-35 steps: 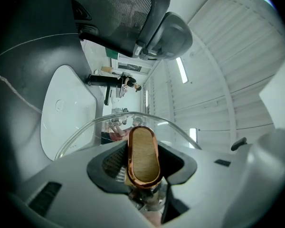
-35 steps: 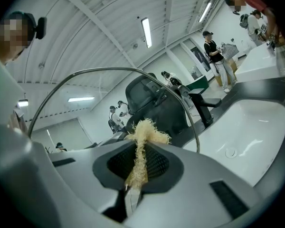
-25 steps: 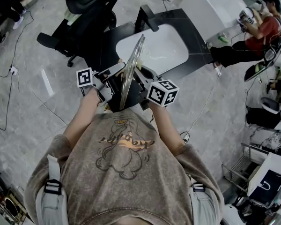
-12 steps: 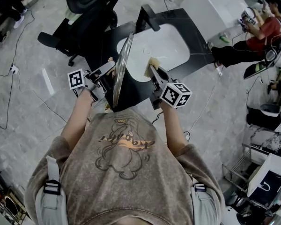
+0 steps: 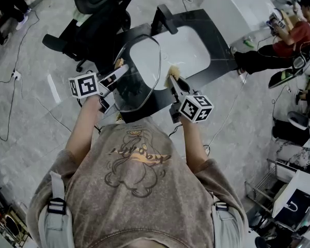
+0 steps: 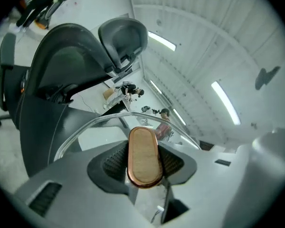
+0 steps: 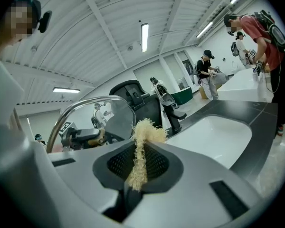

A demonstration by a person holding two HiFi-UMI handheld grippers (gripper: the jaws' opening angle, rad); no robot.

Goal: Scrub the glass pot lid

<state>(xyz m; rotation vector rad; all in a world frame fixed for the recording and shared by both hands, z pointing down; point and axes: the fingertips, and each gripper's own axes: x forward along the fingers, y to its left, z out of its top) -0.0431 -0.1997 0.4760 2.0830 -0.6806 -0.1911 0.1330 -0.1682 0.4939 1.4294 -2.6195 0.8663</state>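
Big open lab-type hall, not a home: free-standing black counter [image 5: 217, 40] with white sink [image 5: 183, 50] on bare grey floor [image 5: 31, 123], floor cables [image 5: 13, 77], office chair [image 5: 95, 14], other people [image 5: 292, 32] at white tables [image 5: 237, 6], strip lights [image 7: 145, 34] on ribbed ceiling [image 7: 109, 27].

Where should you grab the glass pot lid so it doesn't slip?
Grab the oval knob on the outer face of the lid, coming straight at it like the left gripper. It sticks out for jaws to pinch; the glass is smooth, its rim thin.
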